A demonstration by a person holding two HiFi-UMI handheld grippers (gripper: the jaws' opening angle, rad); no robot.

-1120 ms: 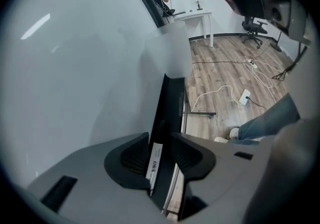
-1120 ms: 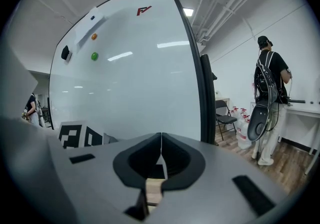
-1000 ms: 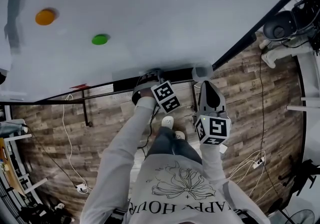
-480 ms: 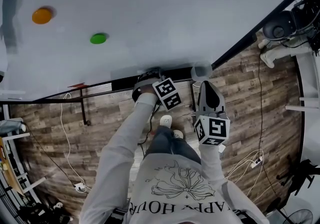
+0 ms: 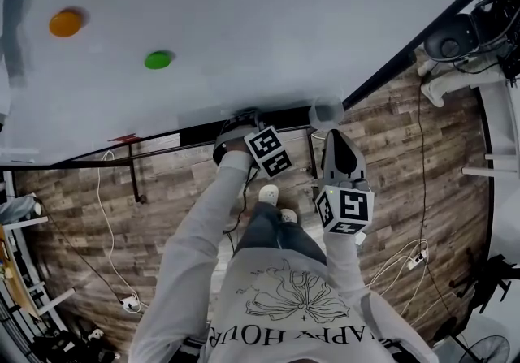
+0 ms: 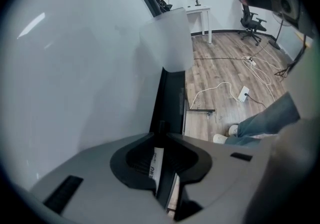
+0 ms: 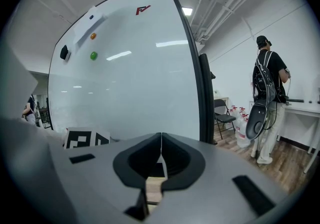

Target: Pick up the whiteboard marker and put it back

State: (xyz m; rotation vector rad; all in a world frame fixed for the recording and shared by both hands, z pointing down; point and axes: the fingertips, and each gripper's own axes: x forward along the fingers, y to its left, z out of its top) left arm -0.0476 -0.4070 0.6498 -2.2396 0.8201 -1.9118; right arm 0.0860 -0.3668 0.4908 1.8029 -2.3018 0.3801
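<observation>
The left gripper (image 6: 161, 135) is squeezing a whiteboard marker with a white body and a black end (image 6: 157, 164). Its jaws have just been closing, and now they are pressing on the marker from both sides. The marker is pointing the same way as the jaws, and its black end is poking out past their tips. It is lying low against the long black tray (image 6: 172, 95) that is running along the bottom edge of the big white whiteboard (image 6: 75, 67). It is not looking lifted yet.

The right gripper (image 7: 161, 139) is waiting just beside the board's black side edge. Its jaws are clenched together with nothing between them.

Further out, a round orange magnet (image 5: 65, 23) and a round green magnet (image 5: 158, 60) are sticking to the board. A brown wooden floor (image 5: 422, 158) is lying below.

Here is what I am thinking could go wrong. The marker is round and smooth, and the jaws are holding it along its length. It could slide out when the gripper is lifting. It could also bump the tray's front edge, tip over it, and drop to the floor.
</observation>
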